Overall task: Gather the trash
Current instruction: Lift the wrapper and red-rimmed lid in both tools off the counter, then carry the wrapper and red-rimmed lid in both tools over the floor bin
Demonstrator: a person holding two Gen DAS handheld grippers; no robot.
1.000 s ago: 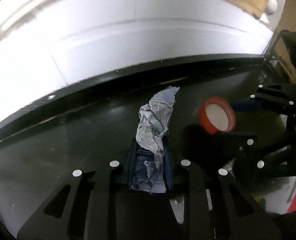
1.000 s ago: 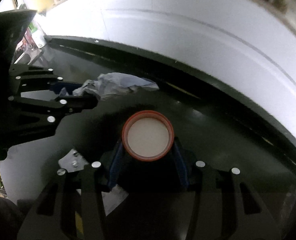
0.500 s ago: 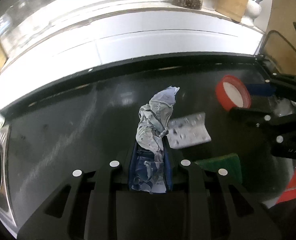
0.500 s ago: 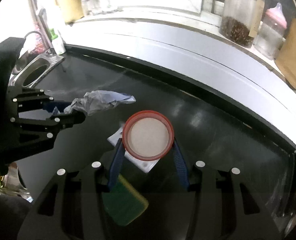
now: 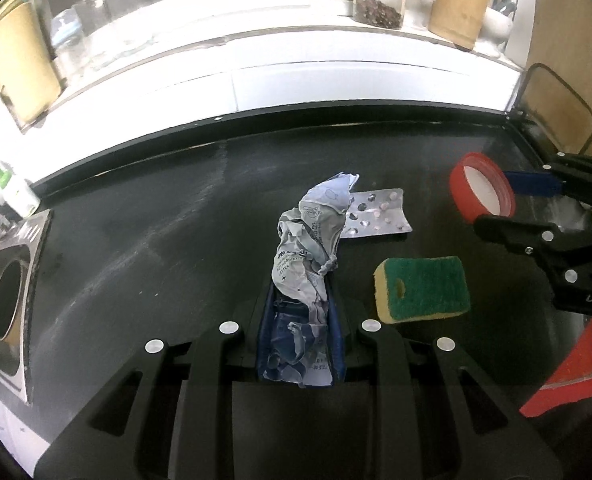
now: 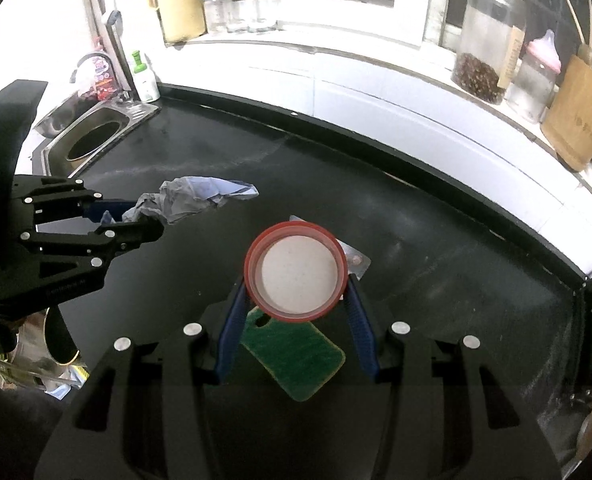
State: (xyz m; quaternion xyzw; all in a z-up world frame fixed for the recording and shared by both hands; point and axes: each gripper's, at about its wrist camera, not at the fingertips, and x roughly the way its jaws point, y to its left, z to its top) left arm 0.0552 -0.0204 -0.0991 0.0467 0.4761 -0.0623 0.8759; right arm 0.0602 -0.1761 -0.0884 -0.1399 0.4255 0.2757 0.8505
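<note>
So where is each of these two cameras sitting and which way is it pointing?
Left wrist: sits on the left tool, looks along its fingers over the black counter toward the windowsill; its fingers clamp crumpled paper.
Right wrist: sits on the right tool, same heading; its fingers clamp a red lid.
Shared: each shows the other tool, sponge, blister pack, sink.
</note>
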